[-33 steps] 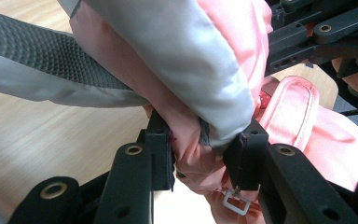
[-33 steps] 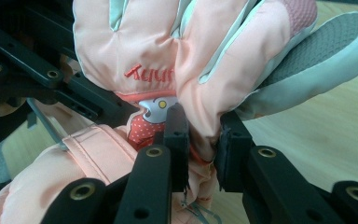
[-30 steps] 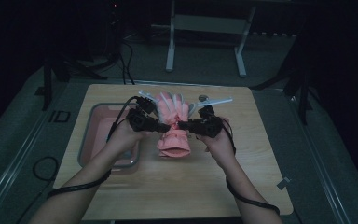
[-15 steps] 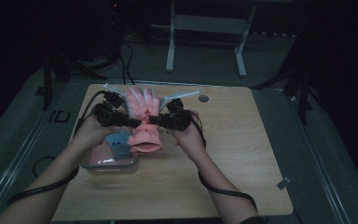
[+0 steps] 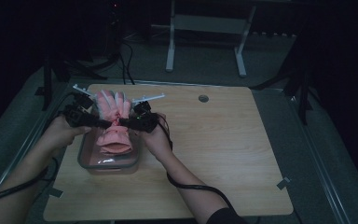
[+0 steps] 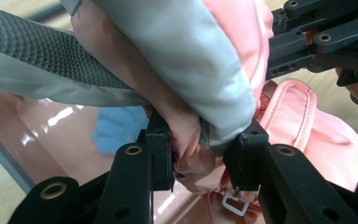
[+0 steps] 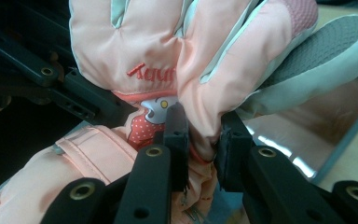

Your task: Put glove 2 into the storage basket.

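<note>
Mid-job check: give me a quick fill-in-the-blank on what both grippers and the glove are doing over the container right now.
1. Both grippers pinch a padded ____ glove.
2. The glove hangs above a clear plastic ____.
3. The left gripper and right gripper each have jaws ____ on the glove.
4. Everything sits on a ____ table.

Missing: pink; container; shut; wooden

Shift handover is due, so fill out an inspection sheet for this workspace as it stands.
Surface: light wooden table top, bare at right, with a round hole near its far edge.
Job's things: padded pink glove with grey palm patches, held over a clear plastic container; something blue lies inside.
Clutter: nothing seen.
Grippers: left gripper and right gripper both pinch the glove's fabric at its middle.
Cables: black cable trails along the right forearm; more lie on the floor beyond the table.
Surroundings: dark room, pale metal stand legs behind.
</note>
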### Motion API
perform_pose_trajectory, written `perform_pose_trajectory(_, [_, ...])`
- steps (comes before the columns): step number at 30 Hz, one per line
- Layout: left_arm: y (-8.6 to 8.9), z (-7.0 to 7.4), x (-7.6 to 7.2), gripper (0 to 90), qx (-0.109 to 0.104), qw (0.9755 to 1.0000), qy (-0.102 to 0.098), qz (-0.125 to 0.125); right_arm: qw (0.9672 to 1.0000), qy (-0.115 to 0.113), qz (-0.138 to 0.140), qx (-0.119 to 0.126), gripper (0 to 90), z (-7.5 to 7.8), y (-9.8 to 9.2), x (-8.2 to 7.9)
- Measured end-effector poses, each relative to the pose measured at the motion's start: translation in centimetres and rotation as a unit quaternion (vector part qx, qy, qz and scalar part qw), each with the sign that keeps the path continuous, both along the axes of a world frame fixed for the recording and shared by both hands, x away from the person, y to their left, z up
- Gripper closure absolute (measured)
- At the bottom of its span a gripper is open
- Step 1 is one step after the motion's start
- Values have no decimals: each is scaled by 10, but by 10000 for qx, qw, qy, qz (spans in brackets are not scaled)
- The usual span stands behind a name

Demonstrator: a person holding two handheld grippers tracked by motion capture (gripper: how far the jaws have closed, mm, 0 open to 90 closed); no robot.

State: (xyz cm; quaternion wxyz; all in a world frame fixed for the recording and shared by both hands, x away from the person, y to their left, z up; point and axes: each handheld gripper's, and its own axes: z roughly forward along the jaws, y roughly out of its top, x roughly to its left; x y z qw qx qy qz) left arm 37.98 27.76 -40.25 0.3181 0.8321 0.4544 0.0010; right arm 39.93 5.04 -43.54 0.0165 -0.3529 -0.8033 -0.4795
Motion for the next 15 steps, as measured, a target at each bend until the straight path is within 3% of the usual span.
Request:
perform_pose_trajectory(5, [3,-39,4,661,-83,9995,307,41,9990,332,-78,-290,767,-37,8,0])
perform_pose_trajectory(7, [2,-51,6,659,-70,9990,430,19,9987,358,-84,-340,767,-41,9,0])
perform_pose_trajectory(13, [1,-68,6,657,-86,9980,626,-32,9958,667,-44,-624,757,-58,8,0])
perform_pose_trajectory(15, [1,-69,6,656,-96,9980,625,-14,9955,647,-11,-696,753,-59,9,1])
